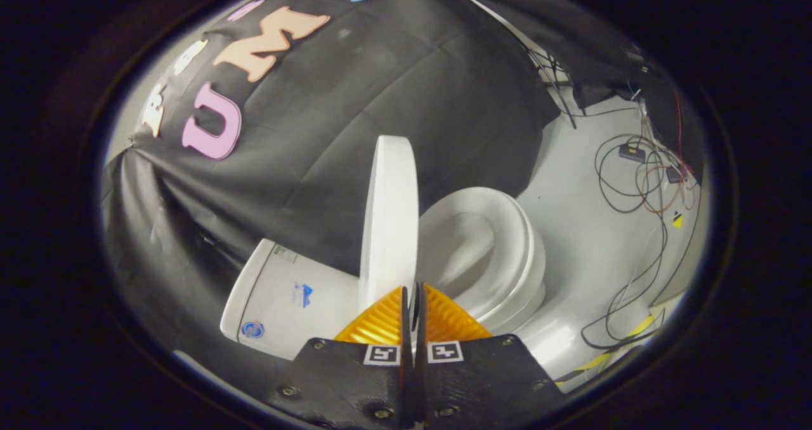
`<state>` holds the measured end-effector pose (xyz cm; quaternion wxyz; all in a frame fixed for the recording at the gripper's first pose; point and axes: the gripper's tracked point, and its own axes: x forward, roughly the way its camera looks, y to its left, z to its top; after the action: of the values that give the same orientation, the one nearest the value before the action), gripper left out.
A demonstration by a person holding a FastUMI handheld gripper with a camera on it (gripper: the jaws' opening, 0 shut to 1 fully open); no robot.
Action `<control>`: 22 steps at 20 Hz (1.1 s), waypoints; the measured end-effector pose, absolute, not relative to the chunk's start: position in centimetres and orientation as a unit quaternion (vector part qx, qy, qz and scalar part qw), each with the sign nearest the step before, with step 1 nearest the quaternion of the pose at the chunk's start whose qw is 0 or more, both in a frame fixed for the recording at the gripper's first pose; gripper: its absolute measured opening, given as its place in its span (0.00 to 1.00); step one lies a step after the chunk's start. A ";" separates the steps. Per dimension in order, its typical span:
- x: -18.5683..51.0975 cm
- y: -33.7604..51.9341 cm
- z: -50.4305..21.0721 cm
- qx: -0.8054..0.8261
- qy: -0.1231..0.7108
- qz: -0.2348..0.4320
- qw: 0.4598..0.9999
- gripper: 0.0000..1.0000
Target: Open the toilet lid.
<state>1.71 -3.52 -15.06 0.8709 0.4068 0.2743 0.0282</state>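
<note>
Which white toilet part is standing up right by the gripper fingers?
The lid. It stands raised on edge just ahead of the shut gripper; the seat and tank sit either side.

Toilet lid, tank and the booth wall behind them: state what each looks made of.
Toilet lid: smooth white, probably moulded plastic, thin with a rounded rim. Tank: glossy white, ceramic by its sheen, though plastic is possible. Booth wall: matte black cloth, folds and seams showing. The gripper is shut just before the raised lid.

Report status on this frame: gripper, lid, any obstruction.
Gripper shut, fingers together, pressing on nothing. Toilet lid raised upright just ahead of them, seat and bowl exposed. Loose cables on floor beyond, not in the way.
</note>
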 end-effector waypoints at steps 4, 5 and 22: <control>1.6 -2.9 -13.6 0.379 0.265 0.044 0.885 0.01; 1.4 -2.8 -13.3 0.369 0.263 0.047 0.890 0.01; 1.1 0.0 -9.3 0.278 0.229 0.083 0.929 0.01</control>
<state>1.10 -0.04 -9.27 0.9292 0.2780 0.2287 0.0834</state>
